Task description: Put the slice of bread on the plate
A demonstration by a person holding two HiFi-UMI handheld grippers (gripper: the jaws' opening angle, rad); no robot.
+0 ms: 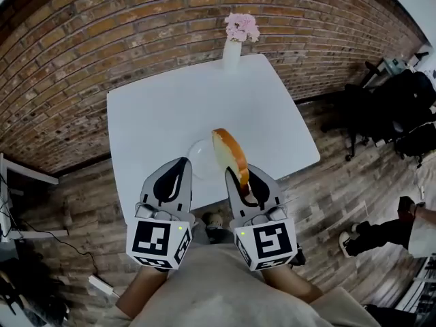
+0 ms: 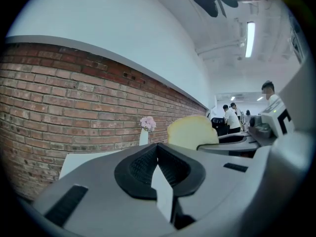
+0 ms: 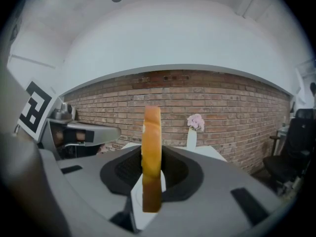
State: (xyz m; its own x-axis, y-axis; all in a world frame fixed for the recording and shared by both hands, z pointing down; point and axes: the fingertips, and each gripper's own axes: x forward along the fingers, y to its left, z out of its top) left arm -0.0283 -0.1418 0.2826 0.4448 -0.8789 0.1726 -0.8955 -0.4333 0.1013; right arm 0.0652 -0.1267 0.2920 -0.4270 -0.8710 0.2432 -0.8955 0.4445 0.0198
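R claw (image 1: 240, 177) clamps bread slice (image 1: 228, 152) upright near plate (image 1: 193, 157); L claw (image 1: 181, 163) clenched empty, vase (image 1: 232, 53) beyond.

White desk (image 1: 157, 121); golden-crusted, pale-crumb bread (image 1: 230, 154); red-brown brick wall (image 1: 102, 33); pink flowers (image 1: 242, 27) in white vase (image 1: 231, 54); brown plank floor (image 1: 327, 189).

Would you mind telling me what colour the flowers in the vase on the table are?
The flowers are pale pink, and they show best in the head view.
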